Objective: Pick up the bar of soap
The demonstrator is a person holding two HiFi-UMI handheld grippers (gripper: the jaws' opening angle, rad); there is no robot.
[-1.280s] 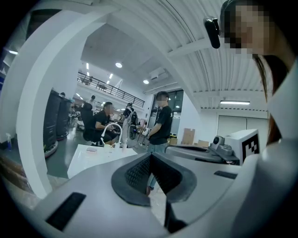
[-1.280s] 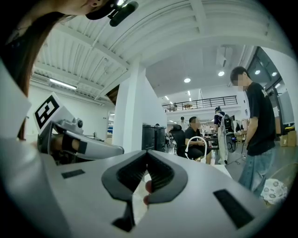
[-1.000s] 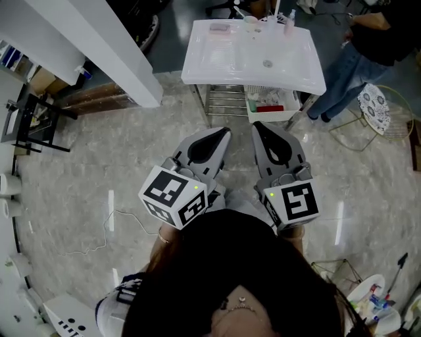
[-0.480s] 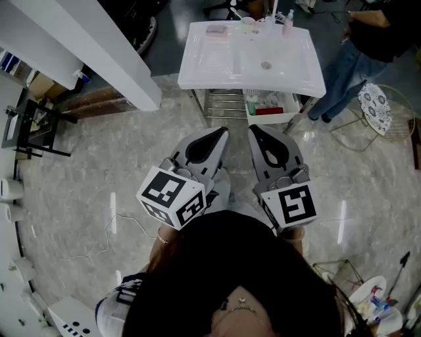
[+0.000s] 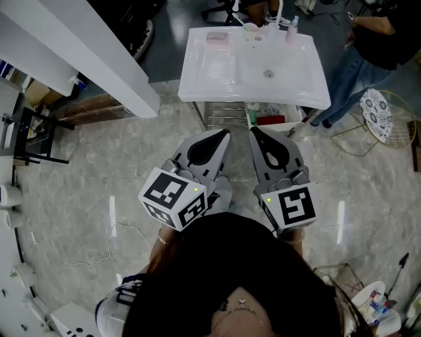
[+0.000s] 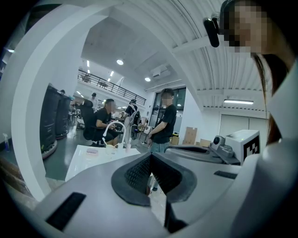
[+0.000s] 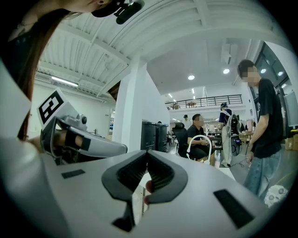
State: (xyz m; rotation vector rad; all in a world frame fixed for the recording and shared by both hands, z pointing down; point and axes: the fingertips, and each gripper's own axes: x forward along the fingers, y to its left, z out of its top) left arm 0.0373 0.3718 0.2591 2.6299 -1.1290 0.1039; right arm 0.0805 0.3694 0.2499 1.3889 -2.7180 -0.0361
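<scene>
A pink bar of soap lies on the back left corner of the white sink, far ahead of both grippers. In the left gripper view the soap shows small on the sink top, left of the jaws. My left gripper and right gripper hang side by side over the marble floor, short of the sink's front edge. Both are shut and hold nothing: the left gripper and the right gripper have their tips together.
A curved faucet and small bottles stand at the sink's back. A basket sits under it. A person in jeans stands at the right, by a wire stand. A white beam runs at left.
Both grippers have come nearer to the sink together, still shut. The sink sits closer in the head view and hides more of the basket under it.
</scene>
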